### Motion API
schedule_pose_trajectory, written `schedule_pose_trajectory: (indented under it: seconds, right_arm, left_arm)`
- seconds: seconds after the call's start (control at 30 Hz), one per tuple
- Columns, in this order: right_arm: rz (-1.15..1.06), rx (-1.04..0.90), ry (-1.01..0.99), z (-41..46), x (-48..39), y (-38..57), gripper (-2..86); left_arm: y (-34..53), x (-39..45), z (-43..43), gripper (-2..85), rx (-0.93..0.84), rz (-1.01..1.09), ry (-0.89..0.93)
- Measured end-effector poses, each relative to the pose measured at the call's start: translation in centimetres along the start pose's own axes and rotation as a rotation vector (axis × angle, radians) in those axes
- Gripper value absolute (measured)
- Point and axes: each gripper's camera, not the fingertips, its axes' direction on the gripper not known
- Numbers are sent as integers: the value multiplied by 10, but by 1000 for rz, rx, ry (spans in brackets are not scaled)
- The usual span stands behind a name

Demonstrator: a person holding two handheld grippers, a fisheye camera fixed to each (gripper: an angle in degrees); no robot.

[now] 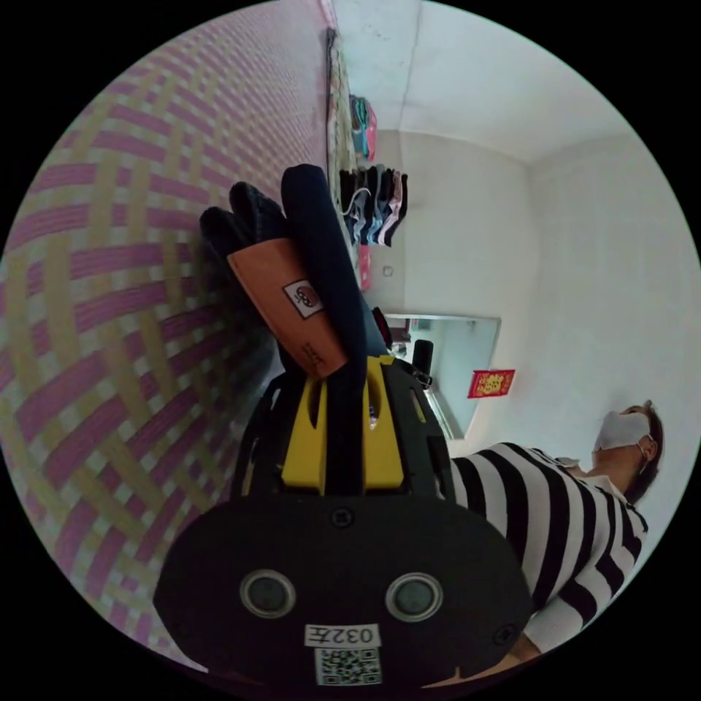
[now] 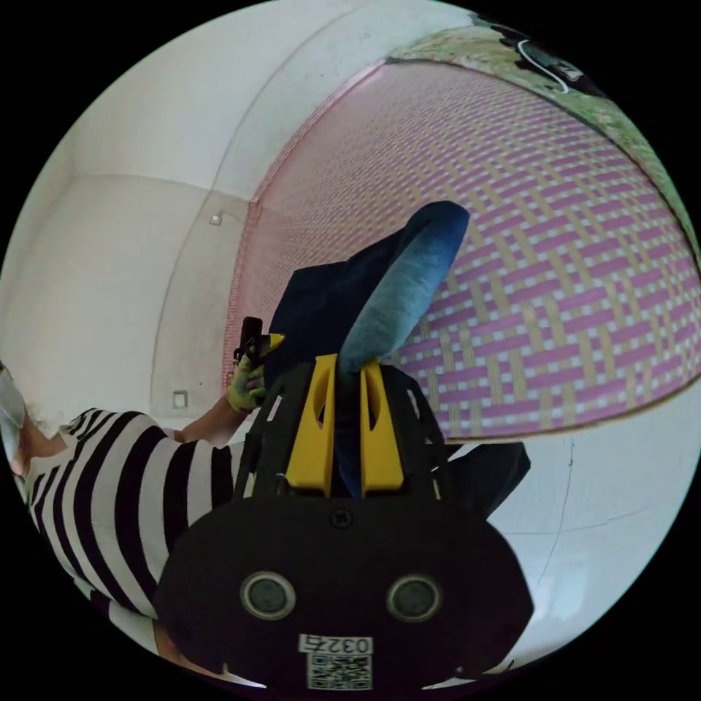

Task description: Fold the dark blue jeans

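In the left gripper view the dark blue jeans (image 1: 321,248) rise from between the yellow jaws of my left gripper (image 1: 343,380), which is shut on the waistband; an orange-brown leather patch (image 1: 288,303) shows beside the pinched fold. In the right gripper view my right gripper (image 2: 349,369) is shut on another rolled edge of the jeans (image 2: 401,285), with more dark denim hanging behind it. My left gripper (image 2: 255,343) also appears there, small, held in a gloved hand beside the denim.
A pink and yellow woven mat (image 1: 124,292) (image 2: 555,255) lies under the jeans. A person in a black-and-white striped top (image 1: 555,526) (image 2: 109,475) holds the grippers. Clothes hang on the wall (image 1: 372,201). White floor tiles (image 2: 599,511) border the mat.
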Motion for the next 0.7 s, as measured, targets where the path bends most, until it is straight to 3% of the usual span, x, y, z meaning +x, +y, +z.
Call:
schedule_pose_trajectory:
  seconds: [0.27, 0.53, 0.7]
  right_arm:
    - [87, 214, -27, -48, 66, 124, 53]
    - [42, 337, -123, -127, 172, 221, 53]
    - [32, 406, -52, -187, 222, 284, 53]
  left_arm:
    - [3, 38, 110, 30, -141, 57, 32]
    - [17, 82, 238, 29, -168, 62, -8]
    - [26, 107, 338, 30, -231, 55, 3]
